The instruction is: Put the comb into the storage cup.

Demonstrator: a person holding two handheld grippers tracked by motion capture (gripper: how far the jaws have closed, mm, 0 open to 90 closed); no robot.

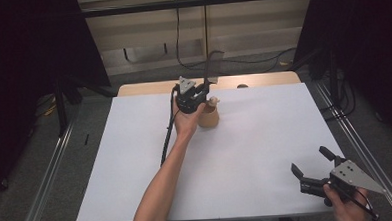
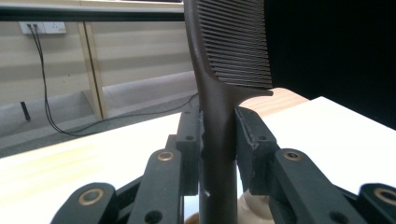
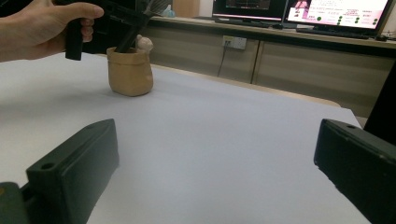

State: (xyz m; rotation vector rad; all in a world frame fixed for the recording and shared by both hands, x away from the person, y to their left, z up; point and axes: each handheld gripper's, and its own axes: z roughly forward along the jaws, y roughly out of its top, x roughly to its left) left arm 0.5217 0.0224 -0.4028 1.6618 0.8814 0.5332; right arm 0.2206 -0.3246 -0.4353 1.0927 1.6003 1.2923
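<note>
Left gripper: jaws closed tight on the handle of a dark brown plastic comb, pads pressing the handle from both sides. Comb stands upright, toothed head rising above the jaws, teeth pointing to this gripper's right. Directly below the jaws, the handle's lower end runs down toward a small tan paper-bag-shaped holder; its pale rim peeks out under the jaws in the left gripper view. In the right gripper view the handle seems to reach into the holder mouth, but how deep can't be told. A small pale knob-like item sits at the holder's rim, identity unclear.

Right gripper: jaws spread wide, nothing between them, held low over the white paper sheet at the person's near right, well apart from the holder. From it, the holder lies far ahead and to its left, with the left hand just beside it.

Progress, as a judgement: the comb is gripped and lined up over the holder, either going in or coming out; frames don't settle which. If inserting, what's left is to lower it fully, release and pull back. If extracting, it isn't clear of the rim yet. The right gripper has no part so far.

Beyond the sheet: wooden table edge, then floor with cables.
</note>
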